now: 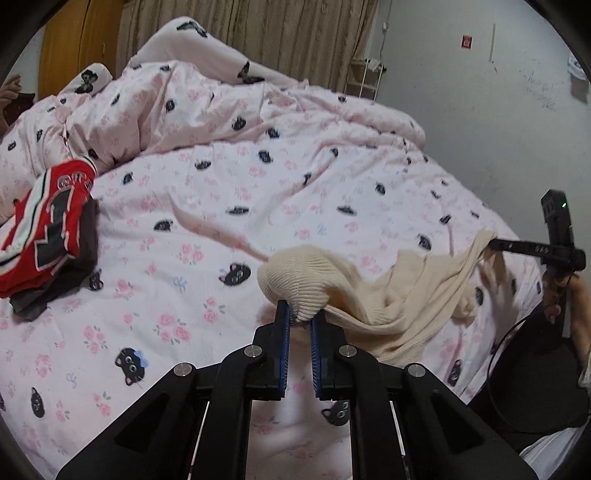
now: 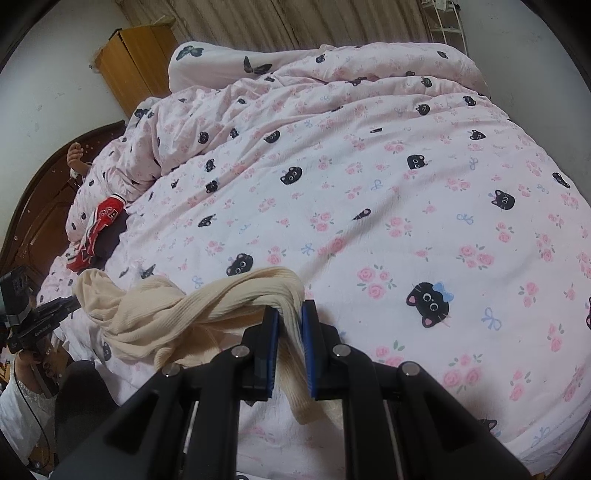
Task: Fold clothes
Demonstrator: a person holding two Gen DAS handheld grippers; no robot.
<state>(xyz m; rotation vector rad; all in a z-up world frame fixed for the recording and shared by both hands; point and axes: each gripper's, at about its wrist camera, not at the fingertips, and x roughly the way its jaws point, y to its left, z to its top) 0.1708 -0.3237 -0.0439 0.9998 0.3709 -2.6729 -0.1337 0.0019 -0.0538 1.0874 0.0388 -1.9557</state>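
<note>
Bed [image 2: 369, 177] under pink cat-print duvet, cream ribbed knit garment [image 1: 388, 295] stretched above it, left tongs [image 1: 300, 321] nearly closed, pinching one bunched end, right tongs [image 2: 289, 314] clamped narrowly on the other.

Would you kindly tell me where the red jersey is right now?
The red jersey lies on dark clothes at the bed's left edge in both wrist views, beside the rumpled duvet.

Beige curtain [image 2: 280, 22] behind bed [image 2: 369, 166]; wooden cabinet [image 2: 136, 62] by white wall [image 1: 480, 110].
</note>
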